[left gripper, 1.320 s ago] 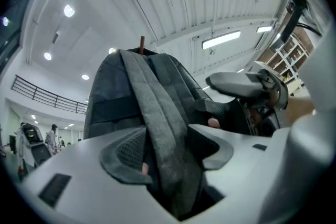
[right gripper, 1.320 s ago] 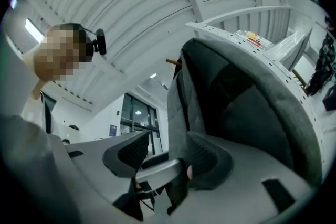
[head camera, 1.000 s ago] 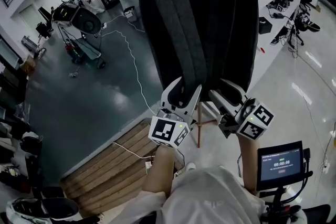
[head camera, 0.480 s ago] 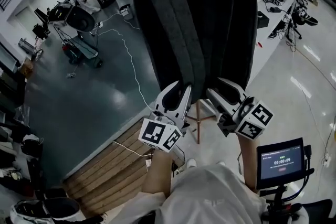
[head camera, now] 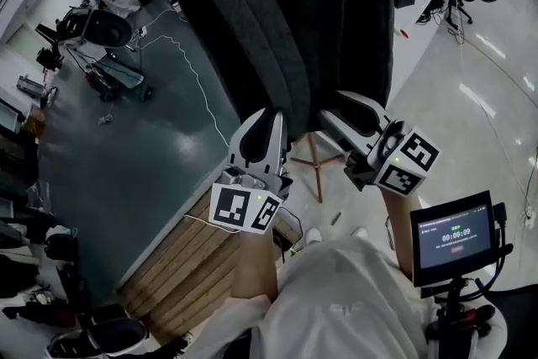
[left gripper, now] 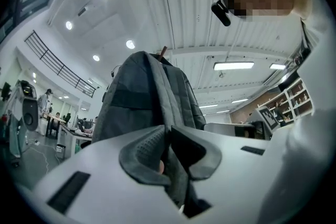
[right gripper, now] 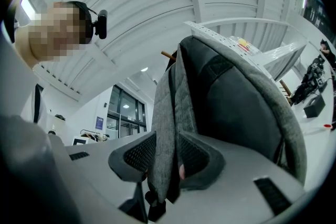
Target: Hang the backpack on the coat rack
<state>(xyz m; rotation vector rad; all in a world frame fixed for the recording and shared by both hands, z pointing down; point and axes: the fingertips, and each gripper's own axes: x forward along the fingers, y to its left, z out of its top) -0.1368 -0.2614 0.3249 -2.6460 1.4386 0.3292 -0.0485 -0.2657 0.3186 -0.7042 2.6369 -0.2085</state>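
Observation:
A dark grey backpack [head camera: 294,13] hangs upright in front of me, its padded back and straps facing me. Above its top pokes a brown wooden peg of the coat rack [left gripper: 163,51], and the rack's wooden legs [head camera: 318,172] show below the bag. My left gripper [head camera: 271,120] is shut on a grey strap at the bag's lower left edge [left gripper: 176,165]. My right gripper [head camera: 338,109] is shut on the grey strap at the lower right [right gripper: 163,128]. Both point slightly upward. How the bag sits on the rack is hidden behind it.
A wooden slatted platform [head camera: 181,265] lies by my feet. A small screen on a stand [head camera: 454,235] stands at the right. A white cable [head camera: 202,88] runs over the dark floor, with equipment [head camera: 92,25] and a person at the far left. A white bench [head camera: 420,4] lies at the right.
Both grippers' jaws have closed onto the backpack's lower straps, the left from wide open. The backpack now fills more of the head view.

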